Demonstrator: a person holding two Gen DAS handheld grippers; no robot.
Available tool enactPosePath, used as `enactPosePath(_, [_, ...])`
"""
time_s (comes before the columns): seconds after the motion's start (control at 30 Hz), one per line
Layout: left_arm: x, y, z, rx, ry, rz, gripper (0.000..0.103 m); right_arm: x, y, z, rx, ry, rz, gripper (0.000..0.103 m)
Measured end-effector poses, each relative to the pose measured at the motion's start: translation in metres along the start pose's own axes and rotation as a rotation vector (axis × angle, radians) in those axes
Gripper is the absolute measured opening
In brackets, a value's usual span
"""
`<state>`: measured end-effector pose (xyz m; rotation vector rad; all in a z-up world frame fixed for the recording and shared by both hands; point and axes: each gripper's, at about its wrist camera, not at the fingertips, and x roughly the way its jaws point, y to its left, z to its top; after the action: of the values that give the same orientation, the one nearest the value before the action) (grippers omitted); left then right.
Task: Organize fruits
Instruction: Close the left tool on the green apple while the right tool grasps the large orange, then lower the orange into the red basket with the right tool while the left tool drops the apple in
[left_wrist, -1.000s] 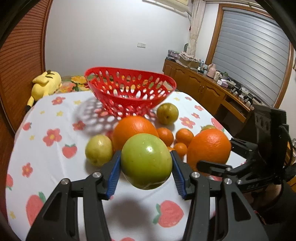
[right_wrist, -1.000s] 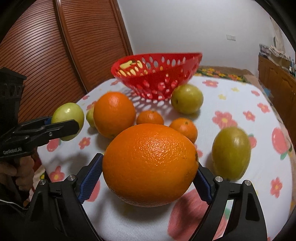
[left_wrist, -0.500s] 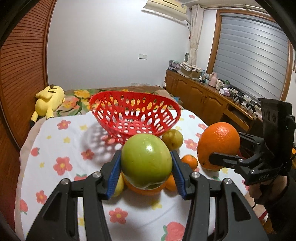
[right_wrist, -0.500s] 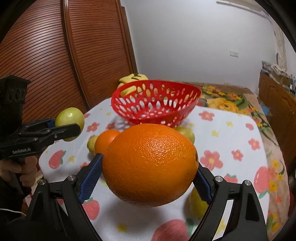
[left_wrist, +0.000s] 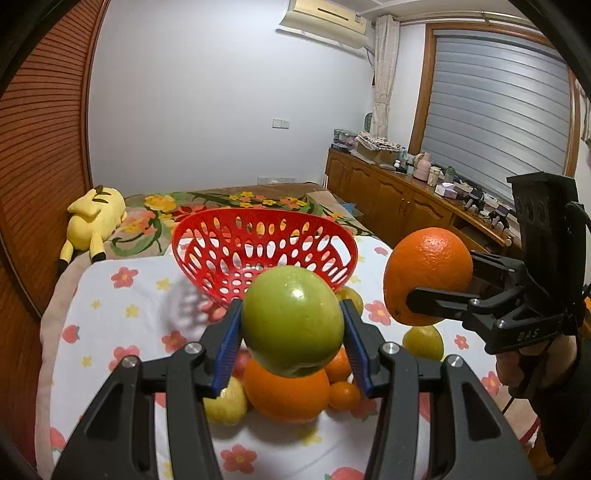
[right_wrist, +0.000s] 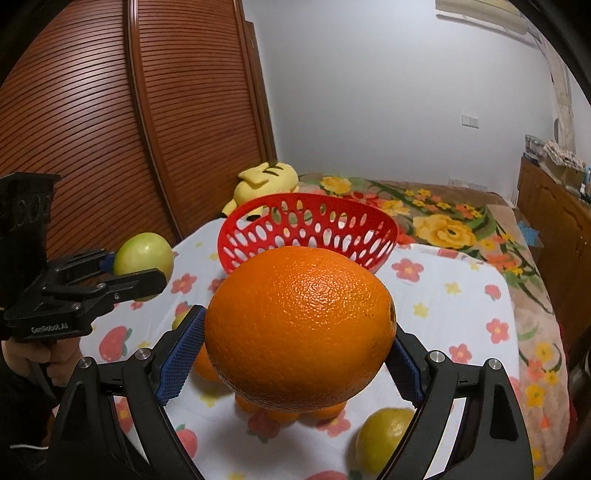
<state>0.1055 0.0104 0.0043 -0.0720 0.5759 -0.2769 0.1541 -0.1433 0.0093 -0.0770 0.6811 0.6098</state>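
My left gripper (left_wrist: 292, 325) is shut on a green apple (left_wrist: 291, 320) and holds it well above the table, in front of the red perforated basket (left_wrist: 207, 236). My right gripper (right_wrist: 295, 341) is shut on a large orange (right_wrist: 299, 334), also raised. The orange shows in the left wrist view (left_wrist: 428, 275) to the right of the basket. The apple shows in the right wrist view (right_wrist: 144, 254) at the left. The basket (right_wrist: 384, 230) stands empty at the table's far side.
On the floral tablecloth (left_wrist: 122, 317) lie a large orange (left_wrist: 286, 391), small tangerines (left_wrist: 344, 395), and yellow-green fruits (left_wrist: 423, 341) (right_wrist: 384, 439). A yellow plush toy (left_wrist: 96, 214) lies on the bed behind. A wooden sideboard (left_wrist: 399, 206) stands at right, a slatted door (right_wrist: 110, 110) at left.
Both grippers have risen with their fruit, from near the tabletop to above the basket's rim height. The loose fruits now lie below them.
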Motion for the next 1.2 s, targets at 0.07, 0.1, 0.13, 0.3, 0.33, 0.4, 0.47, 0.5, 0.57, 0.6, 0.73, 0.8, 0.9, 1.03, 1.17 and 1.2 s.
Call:
enactPosePath(0.07, [0.002,0.001,0.003,0.007,-0.003,0.002,0.050,0.005,0.000,0.004,-0.015,0.008,-0.007,0.091])
enactPosePath(0.1, [0.004,0.002,0.003,0.007,-0.004,0.003,0.050,0.007,-0.001,0.006,-0.019,0.010,-0.006,0.091])
enactPosePath(0.13, [0.005,0.003,0.004,0.006,-0.002,0.006,0.050,0.010,-0.001,0.009,-0.023,0.012,-0.003,0.091])
enactPosePath(0.3, [0.015,0.014,0.008,-0.007,0.005,0.018,0.050,0.027,-0.007,0.021,-0.037,0.031,0.001,0.091])
enactPosePath(0.33, [0.017,0.016,0.009,-0.006,0.005,0.020,0.050,0.031,-0.008,0.023,-0.041,0.036,0.001,0.091])
enactPosePath(0.4, [0.021,0.020,0.011,0.000,0.004,0.024,0.050,0.040,-0.008,0.028,-0.055,0.046,-0.001,0.091])
enactPosePath(0.47, [0.024,0.024,0.012,0.000,0.004,0.030,0.050,0.049,-0.010,0.032,-0.059,0.057,0.000,0.091])
enactPosePath(0.5, [0.026,0.027,0.013,-0.003,0.003,0.030,0.050,0.053,-0.011,0.033,-0.058,0.064,0.005,0.091])
enactPosePath(0.57, [0.029,0.033,0.013,-0.015,0.005,0.030,0.050,0.062,-0.011,0.035,-0.060,0.077,0.008,0.091])
enactPosePath(0.6, [0.031,0.036,0.013,-0.020,0.007,0.030,0.050,0.067,-0.012,0.036,-0.058,0.083,0.008,0.091])
enactPosePath(0.73, [0.041,0.045,0.013,-0.024,0.022,0.027,0.050,0.081,-0.013,0.042,-0.056,0.095,0.009,0.091])
enactPosePath(0.8, [0.046,0.049,0.013,-0.021,0.031,0.031,0.050,0.088,-0.014,0.045,-0.063,0.104,0.007,0.091])
enactPosePath(0.9, [0.052,0.051,0.014,-0.017,0.039,0.032,0.050,0.102,-0.013,0.048,-0.082,0.125,-0.008,0.091])
enactPosePath(1.03, [0.057,0.051,0.016,-0.011,0.040,0.025,0.050,0.127,-0.013,0.049,-0.125,0.185,-0.031,0.091])
enactPosePath(1.17, [0.063,0.052,0.019,-0.012,0.046,0.024,0.050,0.148,-0.017,0.052,-0.155,0.247,-0.044,0.091])
enactPosePath(1.2, [0.065,0.053,0.019,-0.012,0.048,0.022,0.050,0.152,-0.017,0.052,-0.165,0.260,-0.048,0.091])
